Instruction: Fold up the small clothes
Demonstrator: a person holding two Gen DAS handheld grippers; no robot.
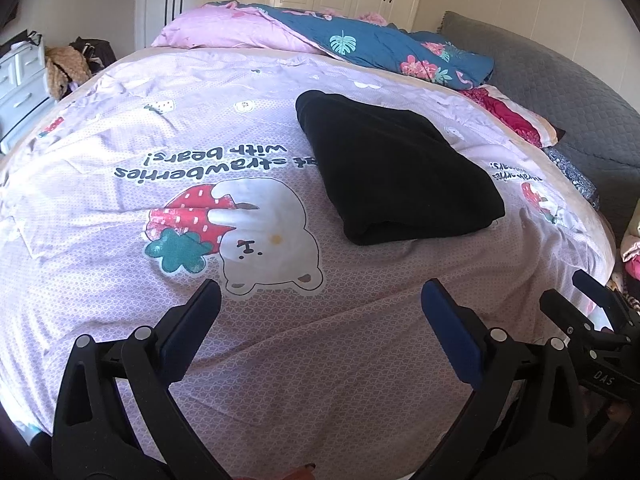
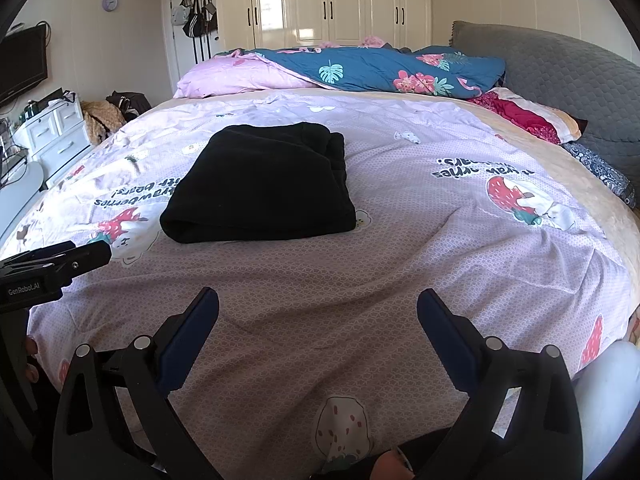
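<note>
**Inspector:** One black garment [image 1: 394, 168] is lying folded into a compact stack on the bedspread [image 1: 120, 208], out toward the middle of the bed. Its rounded fold edge is facing the cameras. I am judging this piece done, or very nearly so.

**Clerk:** And the tools?

**Inspector:** The left gripper [image 1: 320, 308] is hovering over bare bedspread well short of the stack, fingers spread wide and holding nothing. The right gripper [image 2: 318, 312] is doing likewise, jaws apart and empty. Neither is touching the cloth.

**Clerk:** Anything left to fold?

**Inspector:** I am seeing no other loose small garment on the cover, so what remains I cannot tell.

**Clerk:** The surroundings?

**Inspector:** The bedspread is showing bear-and-strawberry print and light wrinkling. A blue floral quilt [image 2: 384, 68] and a pink pillow [image 2: 236, 76] are sitting at the far side, a grey padded headboard [image 2: 560, 76] at the right. White wardrobe doors [image 2: 328, 4] are lining the back wall; a white drawer unit [image 2: 56, 132] is standing at left.
</note>
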